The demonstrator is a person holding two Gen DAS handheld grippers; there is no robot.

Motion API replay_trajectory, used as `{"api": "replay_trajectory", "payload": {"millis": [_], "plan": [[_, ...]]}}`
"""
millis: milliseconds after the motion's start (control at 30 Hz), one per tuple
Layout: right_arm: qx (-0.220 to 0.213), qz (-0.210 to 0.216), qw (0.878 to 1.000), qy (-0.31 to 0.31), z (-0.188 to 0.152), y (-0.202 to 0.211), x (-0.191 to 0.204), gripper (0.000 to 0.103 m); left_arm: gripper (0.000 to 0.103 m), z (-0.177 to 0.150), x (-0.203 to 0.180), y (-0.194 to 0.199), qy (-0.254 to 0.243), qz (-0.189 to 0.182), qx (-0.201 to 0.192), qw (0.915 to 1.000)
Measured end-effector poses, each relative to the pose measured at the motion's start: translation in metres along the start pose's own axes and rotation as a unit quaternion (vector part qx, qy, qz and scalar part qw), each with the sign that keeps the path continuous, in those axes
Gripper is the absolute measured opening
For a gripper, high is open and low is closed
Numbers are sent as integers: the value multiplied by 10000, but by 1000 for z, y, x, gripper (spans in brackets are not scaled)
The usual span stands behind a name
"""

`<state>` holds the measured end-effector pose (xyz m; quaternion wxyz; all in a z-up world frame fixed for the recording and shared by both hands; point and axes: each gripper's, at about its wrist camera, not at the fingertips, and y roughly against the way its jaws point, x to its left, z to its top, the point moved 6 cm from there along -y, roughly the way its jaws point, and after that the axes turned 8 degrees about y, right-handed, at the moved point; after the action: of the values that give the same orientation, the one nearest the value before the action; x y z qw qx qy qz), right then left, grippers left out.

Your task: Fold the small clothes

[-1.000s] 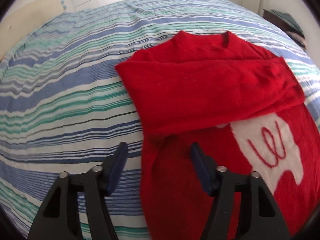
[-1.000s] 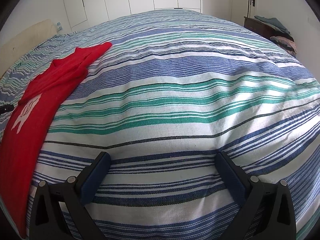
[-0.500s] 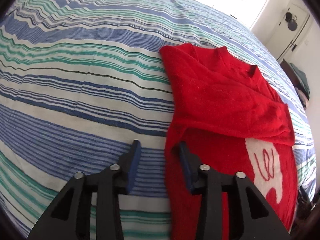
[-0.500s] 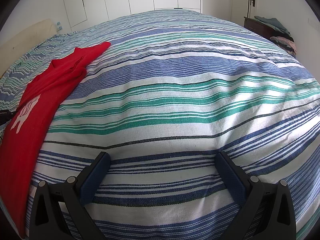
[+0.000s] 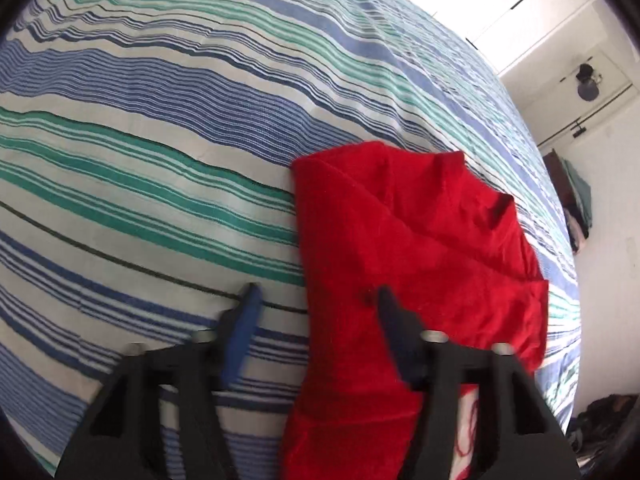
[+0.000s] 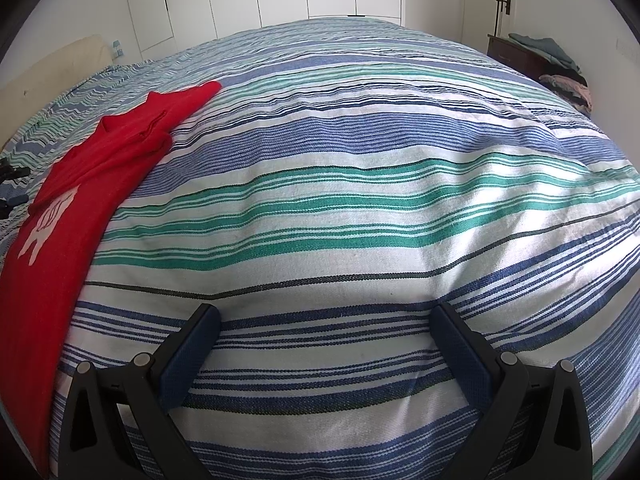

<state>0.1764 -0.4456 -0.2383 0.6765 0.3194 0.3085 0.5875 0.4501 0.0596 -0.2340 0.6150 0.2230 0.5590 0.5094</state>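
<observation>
The red sweater (image 5: 400, 240) is laid on the striped bed (image 5: 140, 160), its sleeve folded across the chest. The fingers of the left gripper (image 5: 316, 308) are seen spread, with the sweater's side edge located between them; no pinch on the fabric is shown. The fingers of the right gripper (image 6: 326, 320) are held wide apart over bare bedspread, well apart from the sweater
</observation>
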Motion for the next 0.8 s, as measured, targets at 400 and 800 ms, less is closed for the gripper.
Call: {"api": "replay_trajectory", "payload": {"millis": [400,800], "plan": [[2,-3,10000,10,1,-1,1,103,77,-30,-2,40,-633,190,-520,9965],[-8,-11,10000,18,1,-1,0,103,71,-72,23,71,-707,960,-558,9913]]}}
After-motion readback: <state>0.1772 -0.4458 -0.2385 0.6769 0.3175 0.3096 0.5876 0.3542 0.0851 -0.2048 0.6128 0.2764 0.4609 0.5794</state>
